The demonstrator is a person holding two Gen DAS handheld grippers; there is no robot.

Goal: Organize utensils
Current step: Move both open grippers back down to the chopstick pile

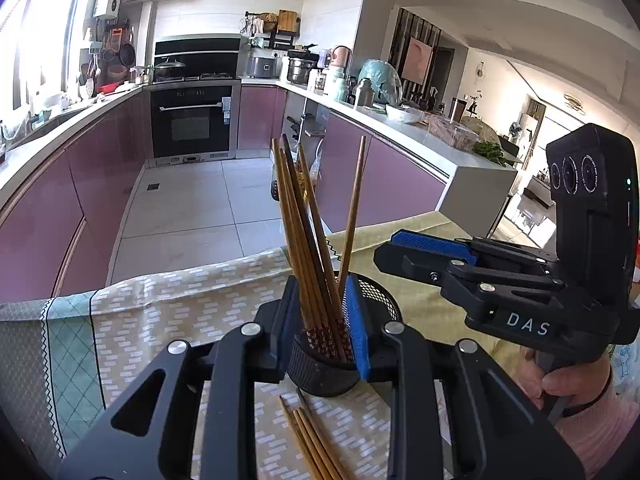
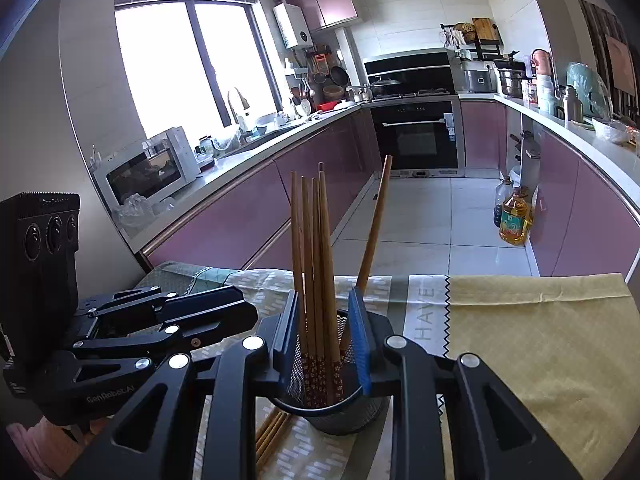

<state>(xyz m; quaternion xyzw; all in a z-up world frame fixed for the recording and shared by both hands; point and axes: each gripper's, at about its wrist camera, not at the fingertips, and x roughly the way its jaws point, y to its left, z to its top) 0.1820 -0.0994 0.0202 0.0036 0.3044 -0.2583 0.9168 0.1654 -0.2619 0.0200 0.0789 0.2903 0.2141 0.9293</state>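
Left wrist view shows my left tool [image 1: 320,322] standing narrowly open, pads around the chopsticks [image 1: 310,240] upright in the mesh holder [image 1: 324,372] on the counter, while loose chopsticks [image 1: 312,440] lie just below it, pointing toward me.

Upright chopsticks [image 2: 316,256] fill mesh holder [image 2: 340,412], yellow cloth [image 2: 540,344] right bare
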